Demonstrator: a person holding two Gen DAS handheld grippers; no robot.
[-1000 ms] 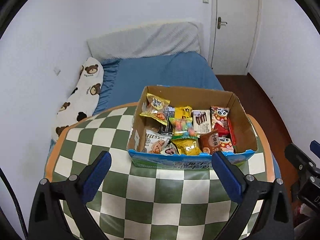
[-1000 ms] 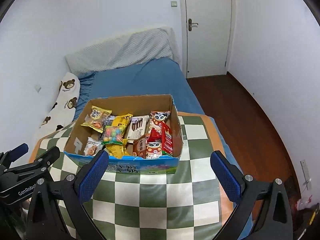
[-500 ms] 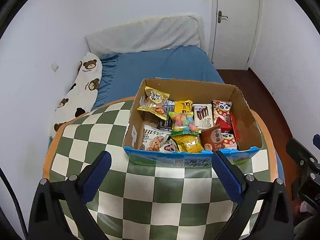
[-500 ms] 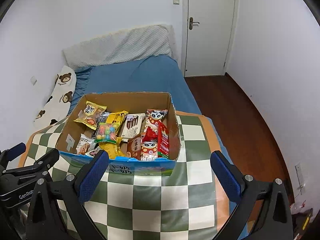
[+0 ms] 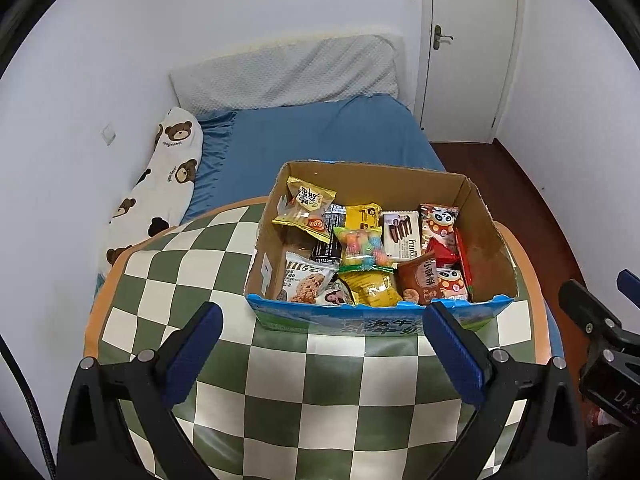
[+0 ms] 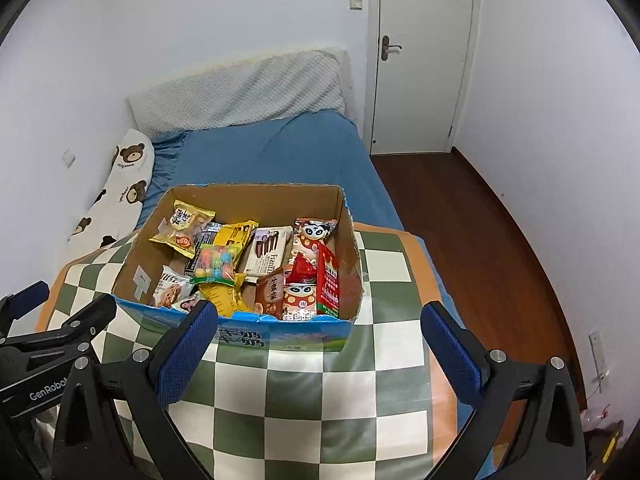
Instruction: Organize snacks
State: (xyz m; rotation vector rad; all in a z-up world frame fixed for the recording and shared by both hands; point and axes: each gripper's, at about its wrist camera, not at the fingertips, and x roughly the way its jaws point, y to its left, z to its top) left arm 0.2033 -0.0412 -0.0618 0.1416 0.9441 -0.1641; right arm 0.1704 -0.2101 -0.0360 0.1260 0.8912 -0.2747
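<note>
A cardboard box (image 5: pixel 486 240) with a blue front panel stands on the green-and-white checked table (image 5: pixel 320 392). It also shows in the right wrist view (image 6: pixel 240 200). It holds several snack packets: a yellow one (image 5: pixel 306 206), a candy bag (image 5: pixel 360 246), a Franzzi biscuit pack (image 5: pixel 400 234), a brown cookie pack (image 5: pixel 418 280) and red panda packs (image 5: pixel 438 222). My left gripper (image 5: pixel 320 356) is open and empty, just short of the box front. My right gripper (image 6: pixel 318 352) is open and empty, in front of the box's right half.
A blue bed (image 5: pixel 312 140) with a grey headboard cushion (image 5: pixel 288 72) and a bear-print pillow (image 5: pixel 160 184) lies behind the table. A white door (image 6: pixel 420 56) and wooden floor (image 6: pixel 480 232) are to the right. The table's orange rim (image 6: pixel 434 280) runs beside the box.
Both grippers have risen slightly, so the views look more steeply down into the box. Both stay open and empty. The box and snacks have not moved.
</note>
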